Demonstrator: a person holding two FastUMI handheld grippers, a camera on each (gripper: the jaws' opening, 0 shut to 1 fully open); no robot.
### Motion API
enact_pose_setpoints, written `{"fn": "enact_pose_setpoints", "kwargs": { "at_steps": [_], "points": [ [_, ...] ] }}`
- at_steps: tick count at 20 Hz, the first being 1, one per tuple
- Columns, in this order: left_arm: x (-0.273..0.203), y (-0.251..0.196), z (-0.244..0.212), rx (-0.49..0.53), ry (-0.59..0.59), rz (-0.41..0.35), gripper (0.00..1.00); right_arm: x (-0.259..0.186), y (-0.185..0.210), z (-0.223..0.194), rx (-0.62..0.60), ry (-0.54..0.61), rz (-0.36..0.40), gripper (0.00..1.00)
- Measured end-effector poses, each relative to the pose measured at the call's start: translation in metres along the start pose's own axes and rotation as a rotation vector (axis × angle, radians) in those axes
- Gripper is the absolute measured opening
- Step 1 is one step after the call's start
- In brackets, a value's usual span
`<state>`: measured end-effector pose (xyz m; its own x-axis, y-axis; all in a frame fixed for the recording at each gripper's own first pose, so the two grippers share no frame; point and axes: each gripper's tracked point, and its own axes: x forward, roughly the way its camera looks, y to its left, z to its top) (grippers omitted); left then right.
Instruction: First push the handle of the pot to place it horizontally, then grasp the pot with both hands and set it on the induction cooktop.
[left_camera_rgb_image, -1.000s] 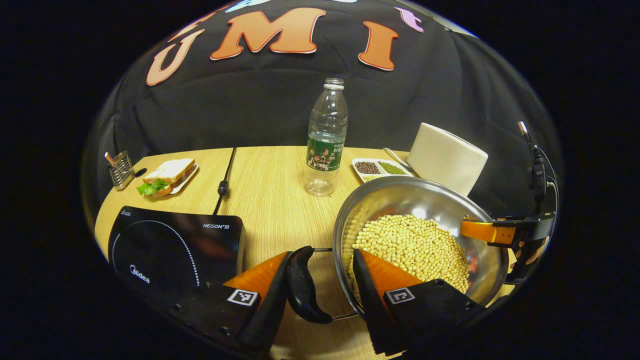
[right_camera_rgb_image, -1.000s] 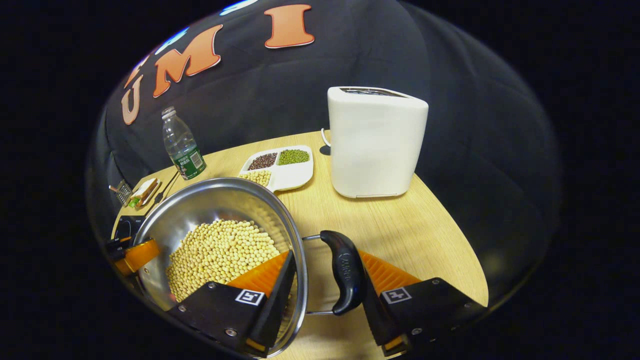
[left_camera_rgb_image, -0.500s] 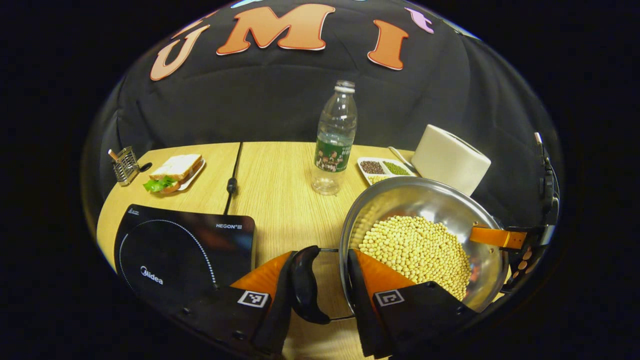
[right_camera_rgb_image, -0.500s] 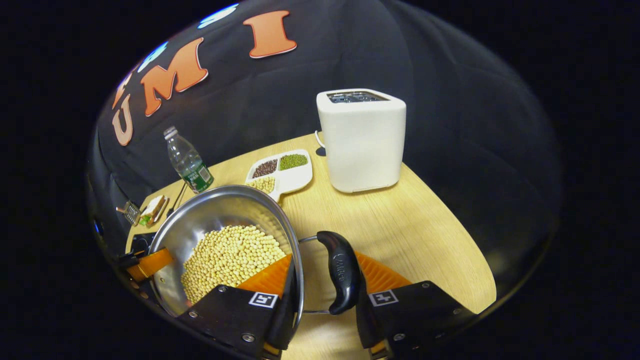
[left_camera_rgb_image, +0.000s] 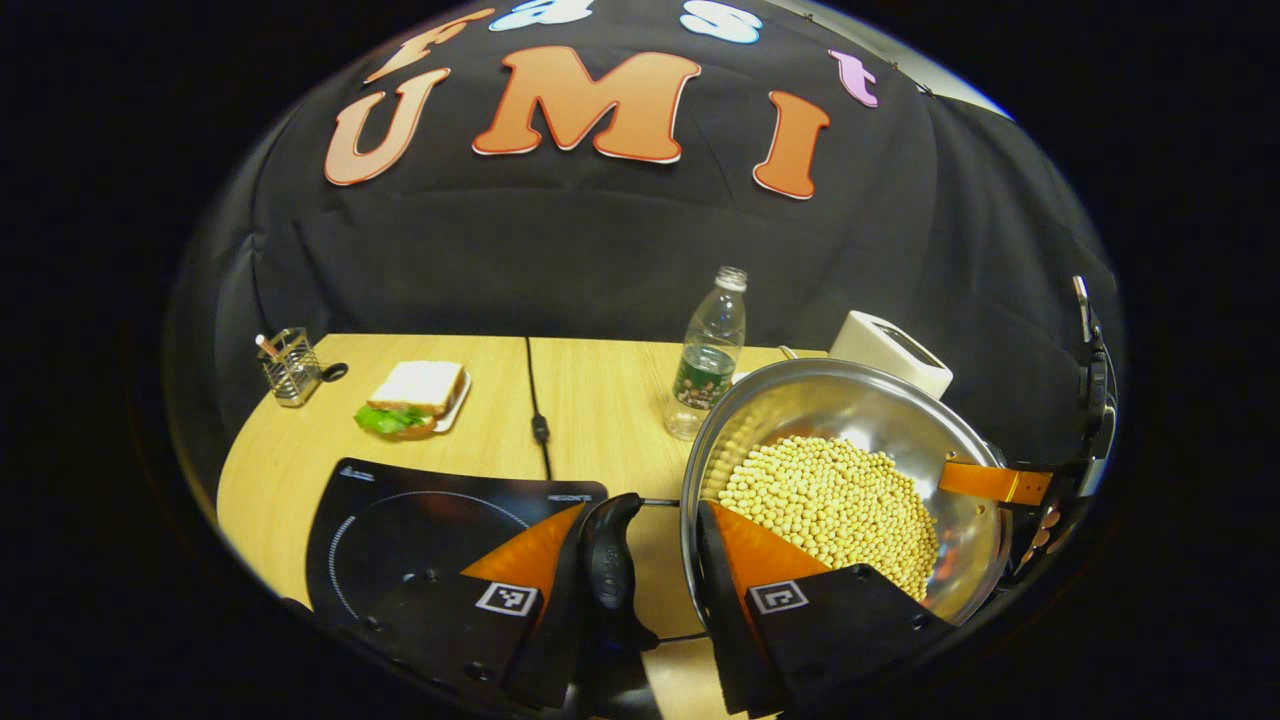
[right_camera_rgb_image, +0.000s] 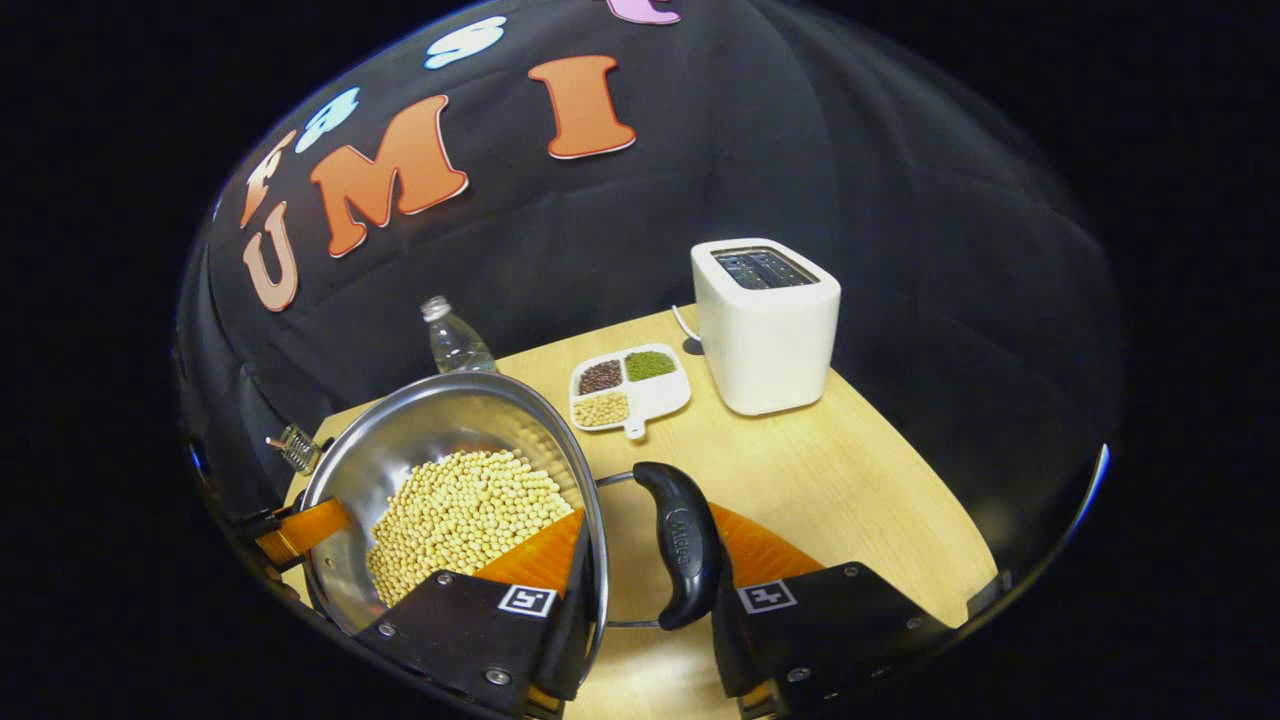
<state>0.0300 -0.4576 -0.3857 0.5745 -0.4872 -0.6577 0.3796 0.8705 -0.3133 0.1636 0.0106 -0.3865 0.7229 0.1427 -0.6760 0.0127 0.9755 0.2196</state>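
A steel pot (left_camera_rgb_image: 850, 415) full of soybeans (left_camera_rgb_image: 830, 500) hangs above the wooden table, held at both sides. My left gripper (left_camera_rgb_image: 640, 570) is shut on it, with one finger outside its black left handle (left_camera_rgb_image: 610, 560) and the other inside the rim. My right gripper (right_camera_rgb_image: 645, 560) is shut the same way across the pot (right_camera_rgb_image: 450, 430) and its right handle (right_camera_rgb_image: 680, 545). The black induction cooktop (left_camera_rgb_image: 420, 515) lies on the table, lower left of the pot. Across the beans, each view shows a finger of the other gripper.
A water bottle (left_camera_rgb_image: 708, 355) and a white toaster (right_camera_rgb_image: 768, 325) stand behind the pot. A divided dish of beans (right_camera_rgb_image: 630, 385) lies beside the toaster. A sandwich plate (left_camera_rgb_image: 415, 395), a wire holder (left_camera_rgb_image: 290, 365) and the cooktop's cable (left_camera_rgb_image: 538, 420) sit at the far left.
Both grippers closed tighter on the handles and rim, then rose with the pot. The table and its objects now look farther away, and the cooktop has slid closer under the left gripper.
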Motion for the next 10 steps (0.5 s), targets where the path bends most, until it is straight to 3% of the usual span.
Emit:
{"fn": "enact_pose_setpoints", "kwargs": {
  "at_steps": [8, 10],
  "points": [
    [-0.050, 0.110, 0.010, -0.033, -0.015, 0.063, 0.60, -0.018, 0.110, -0.015, -0.036, 0.006, 0.060, 0.52],
    [-0.059, 0.137, 0.007, -0.039, -0.009, 0.084, 0.65, -0.017, 0.135, -0.025, -0.044, 0.017, 0.075, 0.52]
  ]
}}
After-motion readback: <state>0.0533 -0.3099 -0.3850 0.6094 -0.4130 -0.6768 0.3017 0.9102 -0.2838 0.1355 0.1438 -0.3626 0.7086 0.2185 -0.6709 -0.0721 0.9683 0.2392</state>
